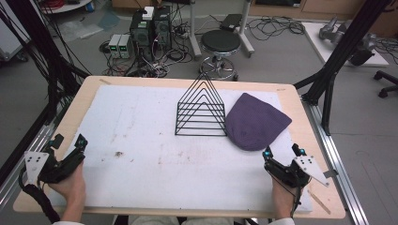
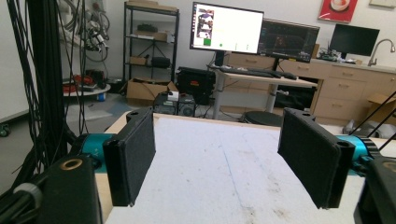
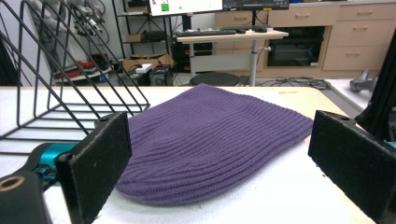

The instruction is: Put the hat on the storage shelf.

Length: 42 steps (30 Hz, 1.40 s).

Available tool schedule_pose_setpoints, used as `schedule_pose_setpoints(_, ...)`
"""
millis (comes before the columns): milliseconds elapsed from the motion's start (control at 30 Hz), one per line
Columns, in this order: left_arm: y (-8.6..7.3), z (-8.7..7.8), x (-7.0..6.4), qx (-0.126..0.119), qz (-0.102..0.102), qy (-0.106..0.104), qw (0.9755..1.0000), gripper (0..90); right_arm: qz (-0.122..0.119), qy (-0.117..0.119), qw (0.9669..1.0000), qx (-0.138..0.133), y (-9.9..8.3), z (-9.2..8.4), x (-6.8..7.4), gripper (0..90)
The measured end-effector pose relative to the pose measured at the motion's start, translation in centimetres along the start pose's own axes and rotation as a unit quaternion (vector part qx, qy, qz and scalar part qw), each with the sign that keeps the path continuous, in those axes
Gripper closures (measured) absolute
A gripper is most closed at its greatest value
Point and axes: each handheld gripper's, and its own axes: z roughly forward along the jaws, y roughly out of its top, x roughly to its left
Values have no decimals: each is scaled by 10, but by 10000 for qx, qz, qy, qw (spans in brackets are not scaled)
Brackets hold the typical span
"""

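A purple knitted beanie (image 1: 256, 122) lies flat on the white mat (image 1: 155, 154), right of centre. Beside it on its left stands a black wire rack (image 1: 201, 108) with triangular dividers. My right gripper (image 1: 283, 151) rests near the mat's front right corner, open and empty, just short of the beanie's near edge. In the right gripper view the beanie (image 3: 215, 140) spreads ahead of the wide-apart jaws, with the wire rack (image 3: 60, 74) at the left. My left gripper (image 1: 69, 141) sits at the mat's front left, open, with bare mat (image 2: 219, 172) ahead of it.
The wooden table (image 1: 80, 101) carries the mat, with light stains near its middle. Black frame posts (image 1: 347, 42) rise at the right and cables (image 1: 42, 51) hang at the left. A stool (image 1: 220, 44) and computer boxes (image 1: 150, 28) stand on the floor beyond the far edge.
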Motion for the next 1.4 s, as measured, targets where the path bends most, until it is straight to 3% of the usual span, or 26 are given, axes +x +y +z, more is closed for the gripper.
schedule_pose_setpoints(200, -1, 1, -2, 29, 24, -66, 10000, 273, 55, 155, 9998, 132, 6, 3, -5, 53)
schedule_pose_setpoints(533, 0, -2, -1, 39, -8, 48, 10000, 258, -215, 225, 9993, 199, 26, 11, -4, 54)
schedule_pose_setpoints(767, -1, -2, -1, 79, -37, 53, 9999, 256, -289, 331, 9985, 335, 40, 29, 1, 54)
schedule_pose_setpoints(933, -2, -1, -1, 91, -49, 34, 9999, 256, -505, 414, 9972, 374, 53, 40, 9, 54)
schedule_pose_setpoints(1000, -2, 0, -2, 110, -83, -1, 9999, 248, -638, 464, 9959, 433, 60, 47, 14, 54)
schedule_pose_setpoints(1400, -4, 2, -2, 166, -134, -120, 9997, 244, -893, 636, 9912, 738, 83, 79, 28, 54)
